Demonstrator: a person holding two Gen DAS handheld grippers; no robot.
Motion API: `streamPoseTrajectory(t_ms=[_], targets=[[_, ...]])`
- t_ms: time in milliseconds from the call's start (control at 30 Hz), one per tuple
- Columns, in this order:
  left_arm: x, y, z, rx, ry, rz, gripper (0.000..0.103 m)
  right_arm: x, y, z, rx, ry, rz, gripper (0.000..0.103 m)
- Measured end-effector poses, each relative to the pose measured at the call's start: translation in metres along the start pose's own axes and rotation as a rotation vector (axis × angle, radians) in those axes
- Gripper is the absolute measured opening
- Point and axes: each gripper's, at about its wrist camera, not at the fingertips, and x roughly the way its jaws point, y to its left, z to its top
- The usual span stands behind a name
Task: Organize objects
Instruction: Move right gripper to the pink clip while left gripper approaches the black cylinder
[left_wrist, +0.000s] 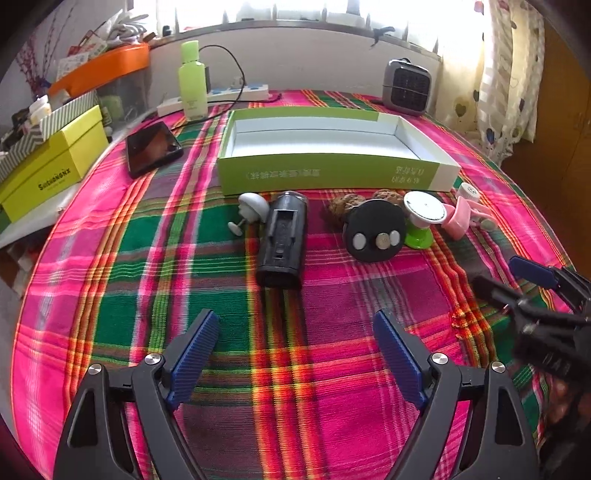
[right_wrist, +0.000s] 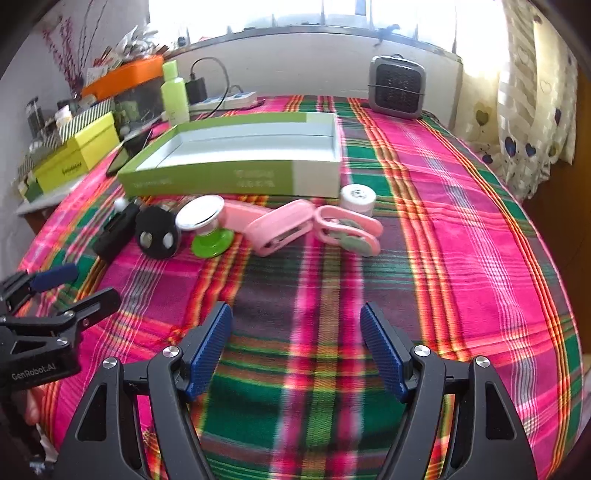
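The left gripper (left_wrist: 295, 354) fills the bottom of the left wrist view, its jaws spread wide with nothing between them but plaid cloth (left_wrist: 207, 258). The right gripper (right_wrist: 295, 347) sits the same way at the bottom of the right wrist view, jaws apart and empty. Each also shows in the other's view, cut off by the frame edge: the right one at lower right, the left one at lower left.

Above the jaws, across the middle of both frames, one row of small things lies on the surface. In the left wrist view, from left to right: one white knob-shaped piece (left_wrist: 248, 212), one black cylindrical holder (left_wrist: 282, 240) lying on its side, one black round disc (left_wrist: 373, 230) with three pale dots, one green-footed suction cup (left_wrist: 421, 221) with a white top, one pink clip (left_wrist: 461, 218) and one small white round container (left_wrist: 467, 192). Two brown lumps (left_wrist: 345, 206) sit behind the disc, partly hidden and hard to identify. The right wrist view shows two pink pieces, a folded pink clip (right_wrist: 277, 230) and a second pink clip (right_wrist: 347, 229) beside it.

Just behind the row stands one open green and white box (left_wrist: 332, 173), its print unreadable. Farther up: one dark phone (left_wrist: 153, 147), one green bottle (left_wrist: 192, 81), one white power strip (left_wrist: 221, 96), one grey heater (left_wrist: 406, 86).
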Motion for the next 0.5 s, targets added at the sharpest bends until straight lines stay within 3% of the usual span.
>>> streamPoseTrajectory(t_ms=[267,500], targets=[[0.001,0.025,0.008,-0.056,-0.023,-0.031,0.086,0.001,-0.024,0.016,0.021,-0.011,-0.005,0.072],[0.008,0.037,0.017,-0.081,-0.024,-0.042,0.085,0.008,-0.027,0.038,-0.067,0.004,0.005,0.072]])
